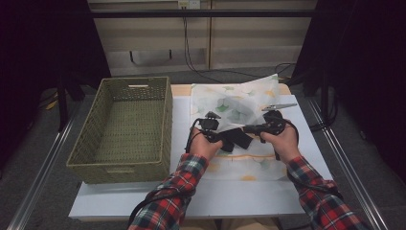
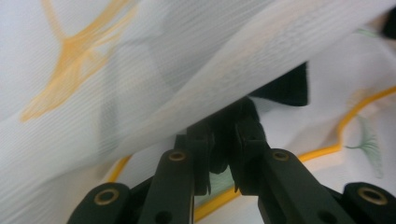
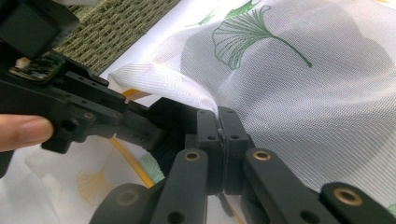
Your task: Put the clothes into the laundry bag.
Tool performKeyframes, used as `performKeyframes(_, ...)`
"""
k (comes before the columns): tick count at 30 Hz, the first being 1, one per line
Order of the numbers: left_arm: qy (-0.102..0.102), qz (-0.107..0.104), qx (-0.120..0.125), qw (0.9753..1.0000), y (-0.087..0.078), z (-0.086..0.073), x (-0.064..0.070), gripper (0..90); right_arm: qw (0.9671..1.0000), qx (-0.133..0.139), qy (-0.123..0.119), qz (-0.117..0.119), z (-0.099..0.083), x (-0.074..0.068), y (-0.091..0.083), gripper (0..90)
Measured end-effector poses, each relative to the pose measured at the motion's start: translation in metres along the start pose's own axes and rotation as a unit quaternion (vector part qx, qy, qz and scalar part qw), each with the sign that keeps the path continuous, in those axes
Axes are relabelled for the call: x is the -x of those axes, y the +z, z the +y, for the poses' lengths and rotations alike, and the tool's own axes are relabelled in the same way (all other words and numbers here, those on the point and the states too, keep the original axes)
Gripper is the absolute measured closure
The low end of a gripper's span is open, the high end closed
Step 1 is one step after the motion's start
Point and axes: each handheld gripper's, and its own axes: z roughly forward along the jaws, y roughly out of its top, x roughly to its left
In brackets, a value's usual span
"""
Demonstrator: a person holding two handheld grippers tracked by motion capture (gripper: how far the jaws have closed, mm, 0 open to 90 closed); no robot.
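Thin white mesh cloth with green and orange leaf print (image 1: 239, 103), lifted fold hiding its middle, left gripper (image 2: 223, 140) and right gripper (image 3: 218, 122) both clamped on its edge, woven green basket (image 1: 165, 120) beside.

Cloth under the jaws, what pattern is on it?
White cloth with green and orange ginkgo leaves; clearest in right gripper view.

No writing, label, brand, number or sign can be read anywhere. The sheer cloth (image 1: 234, 103) carries only printed ginkgo leaves in green and orange with orange lines, no lettering. The woven basket (image 1: 125, 128) left of the cloth is unmarked, and the black gripper parts show no legible marks.
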Motion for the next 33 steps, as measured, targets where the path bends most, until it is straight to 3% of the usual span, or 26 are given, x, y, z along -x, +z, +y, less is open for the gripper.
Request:
performKeyframes(9, 0.012, -0.026, 0.014, 0.9995, 0.005, 0.007, 0.017, 79.6, 1.0, 0.001, 0.003, -0.001, 0.0, 0.001, -0.001, 89.7)
performKeyframes(15, 0.013, -0.02, 0.023, 0.9995, 0.013, 0.011, 0.016, 79.6, 1.0, 0.001, 0.002, -0.002, 0.0, 0.001, -0.001, 89.7)
performKeyframes(22, 0.0, -0.011, 0.044, 0.999, 0.017, 0.014, 0.013, 79.6, 1.0, 0.0, 0.0, 0.0, 0.0, 0.0, 0.0, 89.7)
performKeyframes(27, 0.003, -0.007, 0.049, 0.9988, 0.018, 0.016, 0.012, 79.5, 1.0, -0.001, -0.002, 0.0, 0.0, -0.001, 0.0, 89.7)
performKeyframes(33, 0.006, 0.001, 0.072, 0.9974, 0.018, 0.017, 0.01, 79.5, 1.0, -0.003, -0.002, 0.001, -0.001, -0.002, 0.001, 89.7)
